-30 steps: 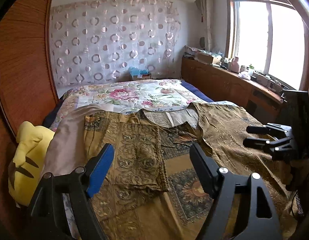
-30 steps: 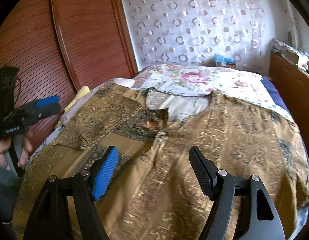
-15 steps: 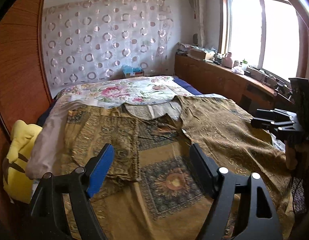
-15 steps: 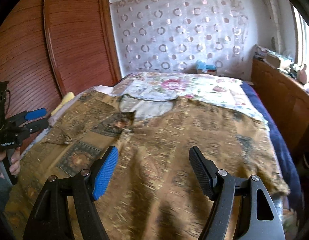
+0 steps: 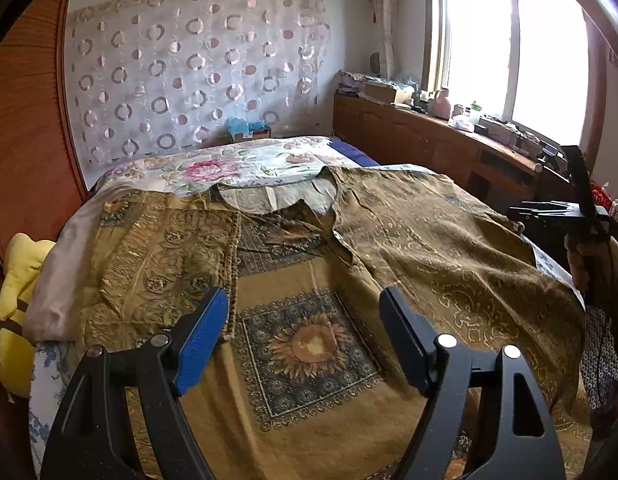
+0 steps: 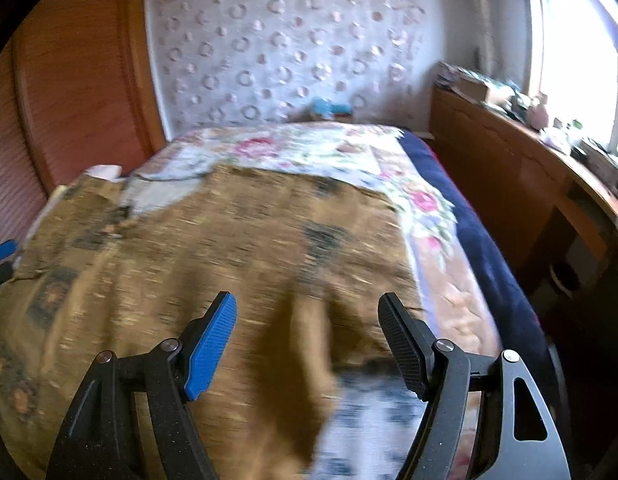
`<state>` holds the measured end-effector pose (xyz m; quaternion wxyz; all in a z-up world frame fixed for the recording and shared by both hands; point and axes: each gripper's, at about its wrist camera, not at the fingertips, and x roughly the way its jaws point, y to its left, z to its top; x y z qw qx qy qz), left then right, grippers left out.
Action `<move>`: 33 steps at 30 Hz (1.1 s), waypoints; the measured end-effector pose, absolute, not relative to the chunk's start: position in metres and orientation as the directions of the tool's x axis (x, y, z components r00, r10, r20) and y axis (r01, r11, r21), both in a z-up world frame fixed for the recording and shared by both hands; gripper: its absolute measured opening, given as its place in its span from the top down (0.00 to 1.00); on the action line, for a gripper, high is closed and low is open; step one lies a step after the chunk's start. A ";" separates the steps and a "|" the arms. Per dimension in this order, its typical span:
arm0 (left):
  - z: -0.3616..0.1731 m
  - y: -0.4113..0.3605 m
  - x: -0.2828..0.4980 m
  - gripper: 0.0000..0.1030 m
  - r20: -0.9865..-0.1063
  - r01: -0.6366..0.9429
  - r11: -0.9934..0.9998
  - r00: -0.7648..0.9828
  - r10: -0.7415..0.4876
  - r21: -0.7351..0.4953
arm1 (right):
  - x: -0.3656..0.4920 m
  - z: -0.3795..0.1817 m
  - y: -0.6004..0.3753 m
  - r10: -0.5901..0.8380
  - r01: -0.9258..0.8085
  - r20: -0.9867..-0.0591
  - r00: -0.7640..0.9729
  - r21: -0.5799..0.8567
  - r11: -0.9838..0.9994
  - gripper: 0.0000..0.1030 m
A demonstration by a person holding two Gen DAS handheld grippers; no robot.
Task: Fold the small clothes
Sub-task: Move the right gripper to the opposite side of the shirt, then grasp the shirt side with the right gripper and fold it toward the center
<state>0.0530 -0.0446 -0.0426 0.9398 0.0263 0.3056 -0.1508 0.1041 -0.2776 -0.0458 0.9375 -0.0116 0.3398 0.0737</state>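
- The left gripper (image 5: 303, 332) is held with its jaws spread wide and nothing between them, above the near part of the garment (image 5: 309, 280).
- Just beyond its fingertips a sunflower panel (image 5: 305, 344) of the brown patterned garment is seen; the left sleeve (image 5: 169, 264) is laid folded inward, ahead and to the left.
- The right gripper (image 6: 307, 338) is likewise held wide and empty (its view is blurred), over the garment's right half (image 6: 229, 248), near the lower right edge.
- In the left wrist view the right gripper (image 5: 549, 214) is seen at the far right, beside the garment's edge.
- The garment is spread flat on the bed (image 6: 481, 248), over a floral sheet (image 5: 237, 166) that shows ahead of both grippers.
- A yellow plush toy (image 5: 13, 308) is seen to the far left of the left gripper, and a wooden sideboard (image 5: 429, 140) ahead to its right, under the window (image 5: 517, 52).
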 end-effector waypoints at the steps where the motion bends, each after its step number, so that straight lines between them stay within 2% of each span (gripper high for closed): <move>1: -0.043 -0.046 0.053 0.24 -0.585 0.302 0.952 0.765 -0.268 -0.042 | 0.106 -0.048 -0.280 0.120 -0.132 -0.648 0.752 0.031 0.991 0.27; 5: -0.047 -0.049 0.052 0.24 -0.593 0.310 0.950 0.758 -0.273 -0.040 | 0.113 -0.053 -0.289 0.106 -0.088 -0.676 0.729 0.061 0.994 0.27; 13: -0.052 -0.056 0.052 0.24 -0.606 0.322 0.946 0.746 -0.277 -0.036 | 0.135 -0.049 -0.295 0.131 -0.058 -0.720 0.682 0.125 0.990 0.38; 22: -0.062 -0.057 0.055 0.24 -0.631 0.322 0.945 0.723 -0.281 -0.052 | 0.148 -0.044 -0.293 0.168 -0.098 -0.739 0.653 0.137 0.986 0.61; 25: -0.064 -0.058 0.054 0.24 -0.636 0.320 0.946 0.718 -0.281 -0.057 | 0.142 -0.041 -0.296 0.135 -0.097 -0.730 0.670 0.094 0.991 0.76; 26: -0.064 -0.058 0.054 0.24 -0.637 0.319 0.946 0.718 -0.281 -0.058 | 0.139 -0.039 -0.296 0.119 -0.096 -0.723 0.680 0.073 0.993 0.88; 27: -0.064 -0.057 0.054 0.24 -0.637 0.318 0.946 0.718 -0.280 -0.058 | 0.137 -0.039 -0.296 0.101 -0.091 -0.717 0.690 0.052 0.994 0.91; 33: -0.064 -0.055 0.054 0.24 -0.634 0.314 0.948 0.723 -0.275 -0.053 | 0.122 -0.028 -0.269 0.075 -0.109 -0.628 0.774 -0.014 0.994 0.94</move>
